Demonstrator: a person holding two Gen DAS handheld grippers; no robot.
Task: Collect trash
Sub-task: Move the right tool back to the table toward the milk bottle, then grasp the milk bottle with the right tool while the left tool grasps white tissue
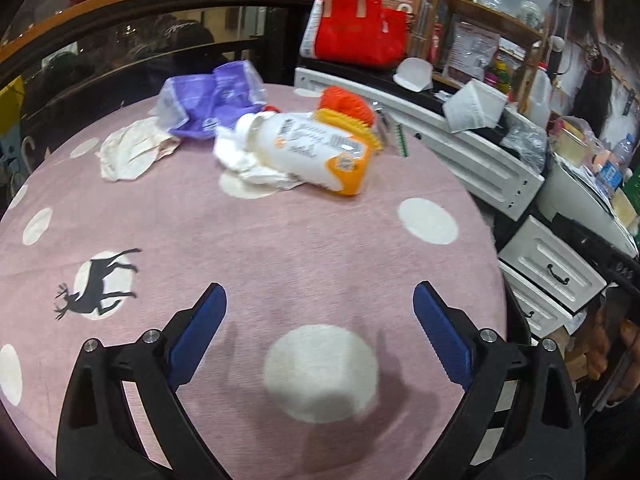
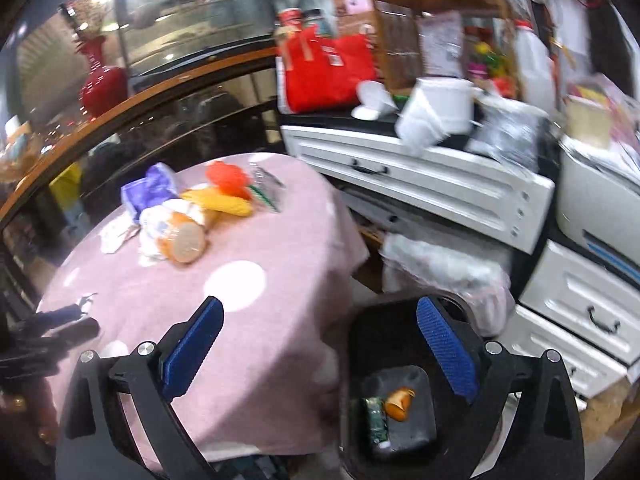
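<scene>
On the pink spotted tablecloth [image 1: 240, 240] lie a tipped white bottle with an orange label [image 1: 316, 150], crumpled white tissue [image 1: 244, 164], a creased paper wrapper [image 1: 128, 148] and a purple plastic bag [image 1: 208, 100]. My left gripper [image 1: 320, 300] hovers open and empty above the cloth, well short of the pile. My right gripper [image 2: 320, 312] is open and empty above the table's right edge and a black bin [image 2: 360, 380]. Inside the bin lie an orange peel [image 2: 400, 402] and a green wrapper [image 2: 376, 420]. The bottle [image 2: 182, 240] and purple bag [image 2: 150, 188] also show in the right wrist view.
An orange and yellow spiky brush [image 1: 348, 114] and a green comb [image 1: 402, 140] lie behind the bottle. White drawer units [image 1: 480, 160] crowd the table's right side, with a red bag [image 1: 356, 32] on top. A dark glass cabinet [image 1: 120, 52] stands behind.
</scene>
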